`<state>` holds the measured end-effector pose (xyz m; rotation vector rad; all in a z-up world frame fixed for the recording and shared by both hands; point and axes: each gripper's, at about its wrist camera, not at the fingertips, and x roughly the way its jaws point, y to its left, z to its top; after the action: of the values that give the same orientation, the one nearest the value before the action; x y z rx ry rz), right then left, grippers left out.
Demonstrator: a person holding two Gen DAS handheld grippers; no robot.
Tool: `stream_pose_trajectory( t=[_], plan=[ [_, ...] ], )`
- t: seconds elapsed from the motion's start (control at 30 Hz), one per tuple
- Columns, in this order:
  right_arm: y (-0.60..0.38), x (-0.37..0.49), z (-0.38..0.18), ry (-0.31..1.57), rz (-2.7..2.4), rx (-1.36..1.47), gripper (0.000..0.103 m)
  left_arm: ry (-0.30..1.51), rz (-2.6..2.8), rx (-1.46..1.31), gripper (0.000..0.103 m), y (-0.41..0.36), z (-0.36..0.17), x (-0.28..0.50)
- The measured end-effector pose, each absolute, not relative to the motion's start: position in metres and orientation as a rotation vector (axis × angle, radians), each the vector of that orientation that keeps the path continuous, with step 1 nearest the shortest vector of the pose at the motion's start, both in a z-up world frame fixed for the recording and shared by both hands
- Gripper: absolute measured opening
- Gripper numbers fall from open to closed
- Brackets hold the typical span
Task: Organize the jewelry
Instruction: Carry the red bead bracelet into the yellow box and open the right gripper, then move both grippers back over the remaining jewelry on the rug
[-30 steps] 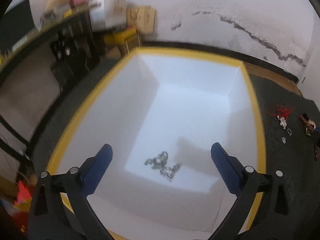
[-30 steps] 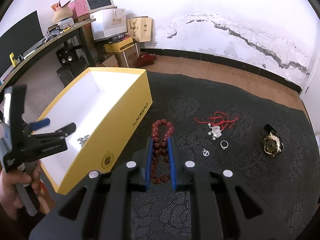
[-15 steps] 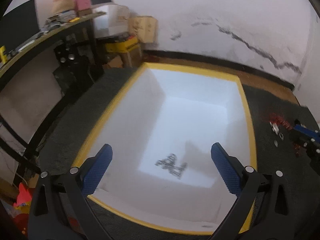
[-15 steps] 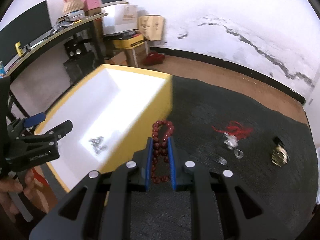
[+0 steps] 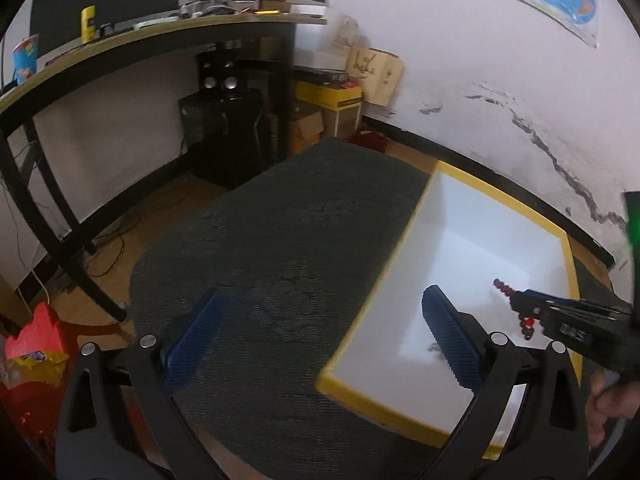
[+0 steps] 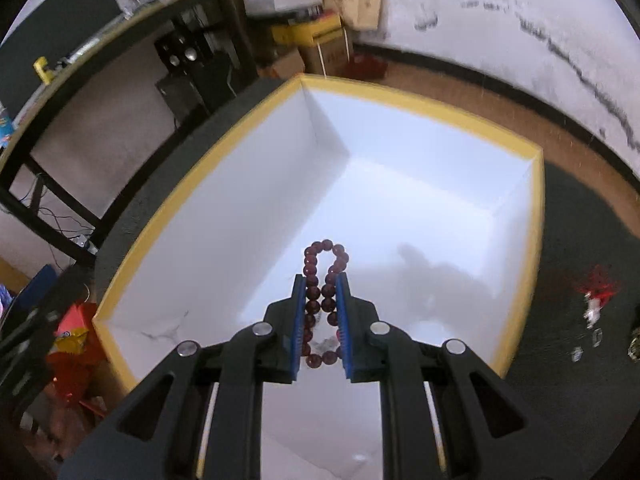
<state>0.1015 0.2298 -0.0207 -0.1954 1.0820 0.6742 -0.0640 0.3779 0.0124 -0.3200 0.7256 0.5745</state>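
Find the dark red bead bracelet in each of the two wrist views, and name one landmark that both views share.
Left wrist view: the dark red bead bracelet is at right, hanging from the right hand-held gripper over the box.
Right wrist view: lower centre, pinched between the blue pads.
Shared landmark: the yellow-rimmed white box.

Support surface: dark patterned mat (image 5: 280, 240) laid on the wooden floor (image 5: 168, 216). Directly on the mat: open yellow-rimmed box (image 6: 538, 208) with a white interior; to its right, a red-tasselled trinket (image 6: 598, 288) and several small, blurred pieces (image 6: 596, 336).
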Motion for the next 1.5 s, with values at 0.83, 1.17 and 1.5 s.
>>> stream_pose_trajectory(
  t=[0.83,1.17,1.5],
  plan=[
    [0.176,0.069,0.020,0.869,0.689,-0.206,0.087,0.687,0.527,-0.332,0.096,0.374,0.014,-0.070],
    [-0.032,0.049,0.025,0.654,0.347,-0.185,0.091,0.638,0.345,-0.183,0.096,0.260,0.034,-0.025],
    [-0.172,0.065,0.000,0.681,0.145,0.004,0.091,0.664,0.078,0.035,0.096,0.086,0.015,0.027]
  ],
)
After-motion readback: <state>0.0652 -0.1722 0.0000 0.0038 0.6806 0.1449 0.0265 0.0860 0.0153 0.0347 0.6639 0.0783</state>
